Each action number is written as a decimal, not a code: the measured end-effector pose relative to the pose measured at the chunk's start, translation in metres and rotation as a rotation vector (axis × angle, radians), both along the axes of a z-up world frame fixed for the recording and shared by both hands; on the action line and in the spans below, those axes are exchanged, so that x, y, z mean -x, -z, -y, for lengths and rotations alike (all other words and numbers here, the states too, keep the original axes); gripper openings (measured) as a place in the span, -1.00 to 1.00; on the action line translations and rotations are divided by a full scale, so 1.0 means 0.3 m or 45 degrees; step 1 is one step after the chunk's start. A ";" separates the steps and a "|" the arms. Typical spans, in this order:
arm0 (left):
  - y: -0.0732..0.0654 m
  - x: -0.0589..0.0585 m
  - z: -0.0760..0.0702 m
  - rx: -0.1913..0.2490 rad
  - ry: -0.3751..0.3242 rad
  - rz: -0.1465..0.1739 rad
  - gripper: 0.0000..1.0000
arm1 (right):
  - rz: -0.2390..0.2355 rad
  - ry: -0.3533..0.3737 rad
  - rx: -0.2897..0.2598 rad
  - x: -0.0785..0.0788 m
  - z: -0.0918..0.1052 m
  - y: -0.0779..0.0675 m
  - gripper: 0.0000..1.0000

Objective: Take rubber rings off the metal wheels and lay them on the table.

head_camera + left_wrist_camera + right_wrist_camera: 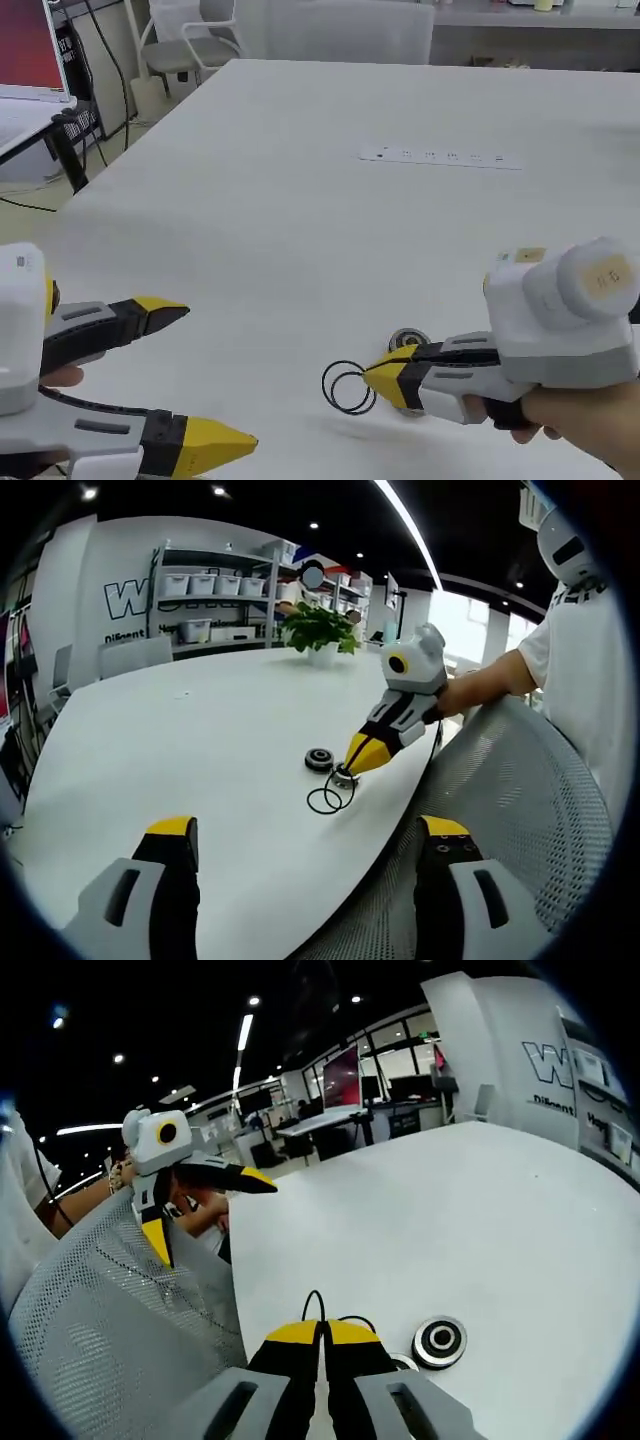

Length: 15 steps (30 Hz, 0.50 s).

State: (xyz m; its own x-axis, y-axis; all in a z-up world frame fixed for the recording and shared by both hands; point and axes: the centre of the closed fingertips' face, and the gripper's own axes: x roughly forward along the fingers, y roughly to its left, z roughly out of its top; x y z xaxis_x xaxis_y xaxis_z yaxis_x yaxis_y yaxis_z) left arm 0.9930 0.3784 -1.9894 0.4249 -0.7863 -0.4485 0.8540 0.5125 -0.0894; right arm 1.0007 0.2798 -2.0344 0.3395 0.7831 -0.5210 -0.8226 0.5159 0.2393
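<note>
Our broad white table (330, 200) carries everything. Our left gripper (220, 375), at eight o'clock in the head view, has its jaws spread wide. Our right gripper (370, 378), at four o'clock, is pinched tight on thin black rubber rings (345, 388) touching the tabletop. A small round metal wheel (408, 340) sits at their one o'clock.

The table (300, 200) is plain matte white, without any pattern. The rubber rings (348, 387) are thin black loops. The metal wheel (440, 1342) is shiny silver, with a black band round a pale hub. The right gripper (372, 380) and the left gripper (218, 375) share one scheme: yellow jaw tips, black jaws with grey inlays, white bodies. The power strip (440, 157) is white, the chair (500, 780) pale grey mesh, the potted plant (320, 628) green, the monitor screen (25, 45) red
</note>
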 end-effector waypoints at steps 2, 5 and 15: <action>0.000 0.000 0.000 0.004 -0.001 -0.003 0.75 | -0.008 -0.008 0.024 0.006 -0.002 0.020 -1.00; -0.001 0.000 0.000 0.007 -0.003 -0.004 0.75 | -0.007 -0.020 0.068 0.010 -0.003 0.047 -1.00; -0.004 -0.004 0.000 0.023 -0.012 -0.005 0.74 | 0.008 -0.017 0.130 0.002 0.006 0.079 -1.00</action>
